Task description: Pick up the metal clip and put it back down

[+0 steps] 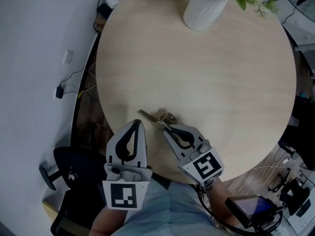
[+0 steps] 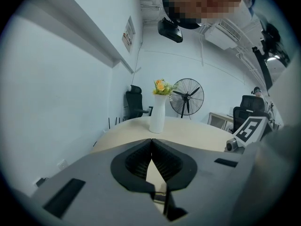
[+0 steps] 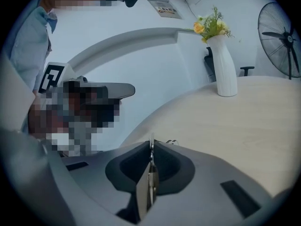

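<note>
The metal clip [image 1: 156,117] lies near the front edge of the round wooden table [image 1: 206,73], its thin arm pointing left. My right gripper [image 1: 166,128] is shut on the clip's near end. In the right gripper view a flat metal strip of the clip [image 3: 149,185] stands pinched between the jaws of that gripper [image 3: 151,147]. My left gripper [image 1: 138,122] hovers just left of the clip. It is shut, with its jaws meeting in the left gripper view [image 2: 151,142] and nothing held between them.
A white vase [image 1: 204,9] with yellow flowers stands at the table's far side, also in the gripper views [image 2: 157,113] [image 3: 224,67]. A standing fan [image 2: 188,97] and black office chairs [image 2: 135,105] sit beyond the table. A chair base [image 1: 69,166] and cables lie on the floor at left.
</note>
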Tool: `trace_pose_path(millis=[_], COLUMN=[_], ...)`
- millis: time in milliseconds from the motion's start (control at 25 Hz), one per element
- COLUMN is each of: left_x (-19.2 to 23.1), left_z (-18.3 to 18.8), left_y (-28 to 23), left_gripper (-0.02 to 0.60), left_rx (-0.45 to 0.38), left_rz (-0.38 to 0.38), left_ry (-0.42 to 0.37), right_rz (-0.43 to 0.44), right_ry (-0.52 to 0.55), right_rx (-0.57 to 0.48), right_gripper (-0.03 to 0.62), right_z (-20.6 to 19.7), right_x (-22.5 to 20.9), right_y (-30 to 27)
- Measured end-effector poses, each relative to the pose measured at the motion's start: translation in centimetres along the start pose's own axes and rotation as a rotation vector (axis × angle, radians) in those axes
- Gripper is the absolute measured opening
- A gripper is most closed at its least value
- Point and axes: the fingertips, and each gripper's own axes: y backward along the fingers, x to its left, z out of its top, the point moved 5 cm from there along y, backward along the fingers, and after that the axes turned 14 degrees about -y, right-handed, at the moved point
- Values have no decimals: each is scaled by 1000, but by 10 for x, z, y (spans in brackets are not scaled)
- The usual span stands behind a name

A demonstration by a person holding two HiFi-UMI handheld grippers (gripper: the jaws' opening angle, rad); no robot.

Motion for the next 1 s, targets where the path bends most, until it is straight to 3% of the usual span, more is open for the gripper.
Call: trace_pose_path(millis=[160, 680, 800, 1000], left_x=[-14, -108, -134, -191], left_z=[37, 166, 182, 205], left_y=[25, 120, 135, 155], left_gripper=[18, 18, 18, 18], left_rx=[-73, -317, -348, -425], left_rz=[-7, -73, -110, -204], left_ry=[-27, -113, -125, -209], right_rz=[-40, -228, -281, -395], right_ry=[-39, 63, 82, 110], right_rx=[-69, -428, -487, -584], right_gripper=[57, 57, 57, 57], right_z=[16, 89, 97, 97], right_x=[17, 74, 80, 84], right_y=[34, 208, 250, 327])
